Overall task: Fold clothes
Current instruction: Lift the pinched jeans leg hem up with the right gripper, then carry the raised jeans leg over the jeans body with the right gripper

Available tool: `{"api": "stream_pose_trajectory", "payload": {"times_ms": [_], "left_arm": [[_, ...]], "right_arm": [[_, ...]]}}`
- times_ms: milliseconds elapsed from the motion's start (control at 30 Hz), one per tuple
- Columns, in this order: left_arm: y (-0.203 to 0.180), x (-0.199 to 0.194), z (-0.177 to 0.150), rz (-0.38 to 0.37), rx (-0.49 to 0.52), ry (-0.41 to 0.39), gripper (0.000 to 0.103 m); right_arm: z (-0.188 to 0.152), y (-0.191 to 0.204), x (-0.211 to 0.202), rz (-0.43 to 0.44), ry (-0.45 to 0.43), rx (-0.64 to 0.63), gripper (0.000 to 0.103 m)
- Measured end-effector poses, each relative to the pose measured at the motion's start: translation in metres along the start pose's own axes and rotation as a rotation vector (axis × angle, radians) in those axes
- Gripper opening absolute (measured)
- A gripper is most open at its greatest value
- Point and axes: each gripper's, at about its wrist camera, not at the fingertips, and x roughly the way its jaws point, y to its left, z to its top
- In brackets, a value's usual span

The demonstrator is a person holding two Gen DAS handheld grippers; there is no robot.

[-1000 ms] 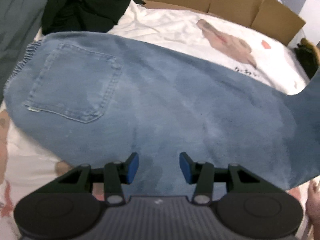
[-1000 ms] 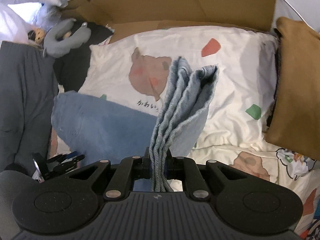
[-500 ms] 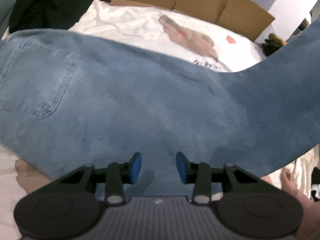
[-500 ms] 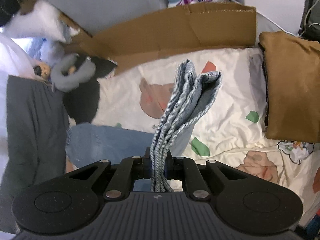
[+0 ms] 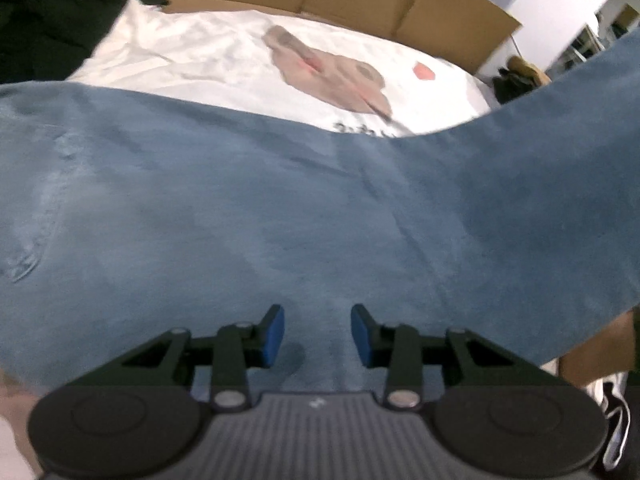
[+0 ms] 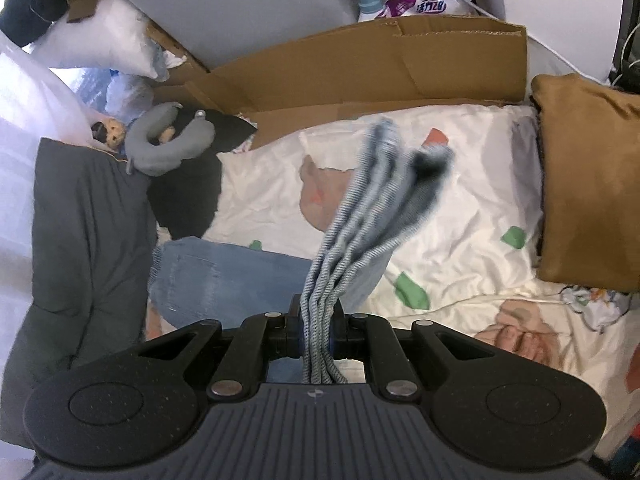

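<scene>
The jeans (image 5: 248, 216) look heavy and floppy: the right gripper (image 6: 316, 334) has its jaws clenched on the bunched hem, while the left gripper (image 5: 317, 334), jaws just narrowing yet empty, suits the mid-leg.

Pair of light blue denim jeans (image 6: 208, 276) with back patch pocket, waist end flat on the bed's left side, leg end bunched in folds (image 6: 360, 232), lifted and blurred, leg sweeping up to the right (image 5: 560, 168)
</scene>
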Motion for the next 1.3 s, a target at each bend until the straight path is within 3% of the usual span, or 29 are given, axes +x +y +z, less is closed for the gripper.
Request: {"api": "stream_pose_trajectory", "payload": {"times_ms": [100,233,367,733,1033,1300], "left_arm": [[-0.003,0.003,0.000,0.010,0.015,0.011,0.038],[0.000,0.001,-0.003,0.027,-0.003,0.012,0.038],[0.004,-0.006,-0.006,0.077,-0.011,0.017,0.038],[0.003,-0.032,-0.001,0.171,-0.004,0.027,0.038],[-0.019,-0.021,0.003,0.152,0.040,0.048,0.038],[-0.031,-0.018,0.011,0.102,0.085,0.054,0.038]], "right_arm": [[-0.004,-0.007,-0.007,-0.007,-0.005,-0.007,0.009],[-0.013,-0.027,-0.017,0.046,0.024,0.001,0.009],[-0.017,-0.067,-0.031,0.075,-0.010,0.094,0.009],[-0.033,-0.120,-0.064,0.109,-0.087,0.168,0.008],[-0.028,-0.140,-0.094,0.130,-0.124,0.152,0.008],[-0.020,-0.167,-0.129,0.083,-0.162,0.167,0.008]]}}
